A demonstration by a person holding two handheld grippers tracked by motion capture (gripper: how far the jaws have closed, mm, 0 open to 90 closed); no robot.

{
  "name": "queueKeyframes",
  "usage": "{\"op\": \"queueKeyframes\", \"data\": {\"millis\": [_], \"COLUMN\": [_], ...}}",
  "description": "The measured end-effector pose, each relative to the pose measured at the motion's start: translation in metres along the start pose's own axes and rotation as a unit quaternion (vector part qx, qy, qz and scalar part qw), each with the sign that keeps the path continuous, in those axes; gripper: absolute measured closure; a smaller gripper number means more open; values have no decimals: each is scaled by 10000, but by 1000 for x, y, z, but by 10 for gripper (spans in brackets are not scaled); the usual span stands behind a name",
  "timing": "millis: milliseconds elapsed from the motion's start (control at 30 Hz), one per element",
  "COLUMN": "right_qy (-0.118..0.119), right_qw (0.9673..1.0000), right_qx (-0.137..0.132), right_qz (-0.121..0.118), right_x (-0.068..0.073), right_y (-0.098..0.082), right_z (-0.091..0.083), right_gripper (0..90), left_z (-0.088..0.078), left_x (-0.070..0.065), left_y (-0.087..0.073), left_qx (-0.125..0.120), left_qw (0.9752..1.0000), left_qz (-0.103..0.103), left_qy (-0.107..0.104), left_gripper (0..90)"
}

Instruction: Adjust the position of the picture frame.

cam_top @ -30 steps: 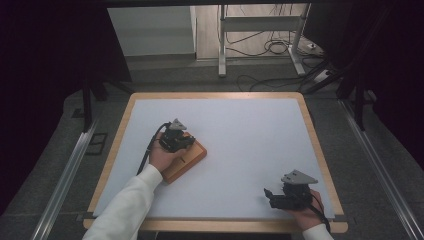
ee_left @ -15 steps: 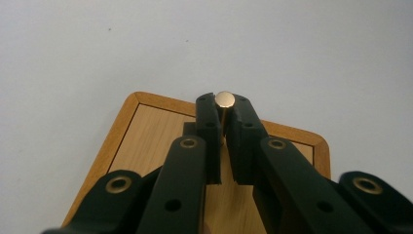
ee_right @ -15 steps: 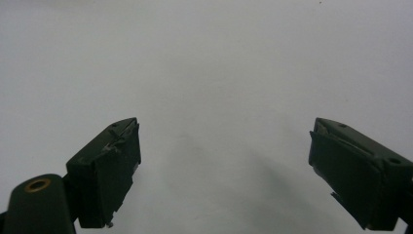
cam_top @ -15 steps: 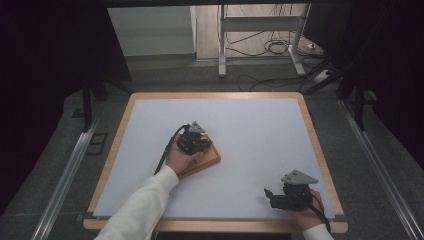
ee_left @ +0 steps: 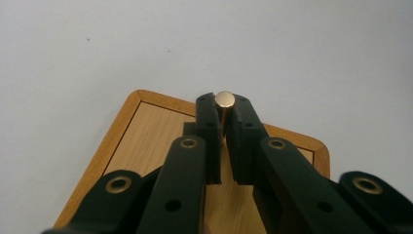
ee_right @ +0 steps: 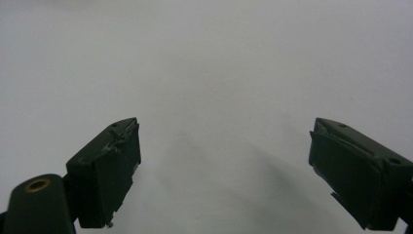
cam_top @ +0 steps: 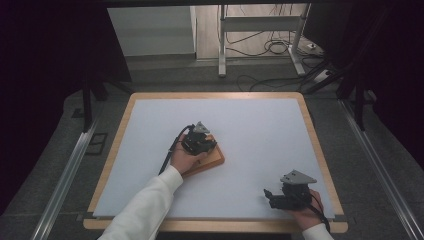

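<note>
A small wooden board with a darker rim lies near the middle of the white table top, also seen as the wooden board under the jaws in the left gripper view. My left gripper is shut on a brass peg that stands up from the board. In the high view the left gripper sits over the board, held by a hand in a white sleeve. My right gripper is open with nothing between its fingers, low over the white surface. It rests at the front right as the right gripper.
The white mat sits in a wooden table frame. Beyond the far edge are a metal stand and loose cables on the floor. Metal rails run along both sides of the table.
My left gripper and the wooden board beneath it have shifted to the right across the mat. The right gripper has stayed in place.
</note>
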State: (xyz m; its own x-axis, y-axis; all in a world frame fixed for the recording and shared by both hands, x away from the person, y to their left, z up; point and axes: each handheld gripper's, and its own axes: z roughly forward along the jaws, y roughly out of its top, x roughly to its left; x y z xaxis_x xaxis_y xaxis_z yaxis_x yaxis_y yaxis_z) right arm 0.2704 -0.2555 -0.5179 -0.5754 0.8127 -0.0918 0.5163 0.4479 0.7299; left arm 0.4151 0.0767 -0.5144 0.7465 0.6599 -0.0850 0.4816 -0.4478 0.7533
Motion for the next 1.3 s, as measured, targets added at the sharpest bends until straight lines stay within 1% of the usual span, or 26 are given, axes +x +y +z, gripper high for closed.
{"op": "queueKeyframes", "data": {"millis": [100, 200, 233, 267, 300, 333, 367, 433, 500, 533, 567, 667, 700, 733, 767, 833, 867, 900, 1000, 1033, 1067, 1100, 1133, 1167, 1233, 1300], "right_qy": [1, 0, 0, 0, 0, 0, 0, -6, -8, -7, -9, -5, -11, -14, -14, -26, -26, -29, -40, -47, -50, -53, -53, -54, -55, -66], "right_qw": [10000, 10000, 10000, 10000, 10000, 10000, 10000, 10000, 10000, 10000, 10000, 10000, 10000, 10000, 10000, 10000, 10000, 10000, 10000, 9999, 9999, 9999, 9999, 9999, 9999, 9999], "right_qx": [3, -7, -7, -19, -24, -36, -36, -40, -36, -32, -28, -24, -21, -15, -15, -40, -40, -50, -82, -94, -101, -113, -113, -110, -134, -146], "right_qz": [7, 18, 18, 22, 21, 16, 16, 21, 23, 23, 8, 8, 11, 6, 6, 5, 5, 3, 11, 10, 11, 12, 12, 0, -9, -8], "right_x": [0, -1, -1, -1, -1, -1, -1, -1, -1, -1, 0, 1, 1, 2, 2, 2, 2, 2, 2, 2, 2, 2, 2, 2, 2, 2], "right_y": [0, 0, 0, 0, 0, 0, 0, 0, 0, 0, 0, 0, 0, 1, 1, 1, 1, 1, 1, 1, 1, 1, 1, 1, 1, 1], "right_z": [0, -1, -1, -1, -1, -2, -2, -2, -2, -2, -1, -1, 0, -1, -1, -1, -1, -1, -2, -2, -2, -2, -2, -3, -3, -4], "right_gripper": [117, 117, 117, 117, 117, 117, 117, 117, 117, 117, 117, 117, 117, 117, 117, 117, 117, 117, 117, 117, 117, 117, 117, 117, 117, 117], "left_z": [2, 1, 1, 0, -3, -7, -12, -24, -37, -45, -49, -62, -65, -69, -69, -71, -71, -72, -73, -73, -73, -72, -71, -70, -69, -69], "left_x": [-3, -1, -1, 0, 1, 2, 5, 11, 18, 22, 25, 39, 44, 53, 53, 66, 66, 69, 77, 78, 80, 82, 84, 87, 89, 90], "left_y": [1, -1, -1, -1, -2, -4, -6, -11, -17, -21, -24, -33, -36, -42, -42, -48, -48, -50, -54, -55, -56, -57, -59, -61, -63, -65], "left_qx": [3, -64, -64, -86, -94, -94, -98, -155, -191, -169, -160, -127, -114, -91, -91, -36, -36, -19, 36, 55, 71, 125, 183, 236, 333, 361], "left_qw": [10000, 10000, 10000, 9999, 9999, 9999, 9998, 9998, 9997, 9995, 9994, 9991, 9990, 9987, 9987, 9982, 9982, 9980, 9975, 9975, 9974, 9970, 9968, 9970, 9969, 9970], "left_qz": [55, 58, 58, 80, 102, 138, 143, 68, 65, 104, 109, 6, -40, -161, -161, -291, -291, -334, -353, -346, -348, -328, -317, -306, -254, -201], "left_qy": [-23, -31, -31, -28, -15, 32, 50, 74, 148, 243, 284, 395, 424, 477, 477, 532, 532, 540, 613, 616, 634, 694, 714, 677, 673, 654], "left_gripper": [848, 837, 798, 798, 734, 641, 641, 545, 486, 464, 448, 432, 435, 444, 454, 474, 502, 502, 644, 719, 773, 881, 881, 900, 900, 900]}}
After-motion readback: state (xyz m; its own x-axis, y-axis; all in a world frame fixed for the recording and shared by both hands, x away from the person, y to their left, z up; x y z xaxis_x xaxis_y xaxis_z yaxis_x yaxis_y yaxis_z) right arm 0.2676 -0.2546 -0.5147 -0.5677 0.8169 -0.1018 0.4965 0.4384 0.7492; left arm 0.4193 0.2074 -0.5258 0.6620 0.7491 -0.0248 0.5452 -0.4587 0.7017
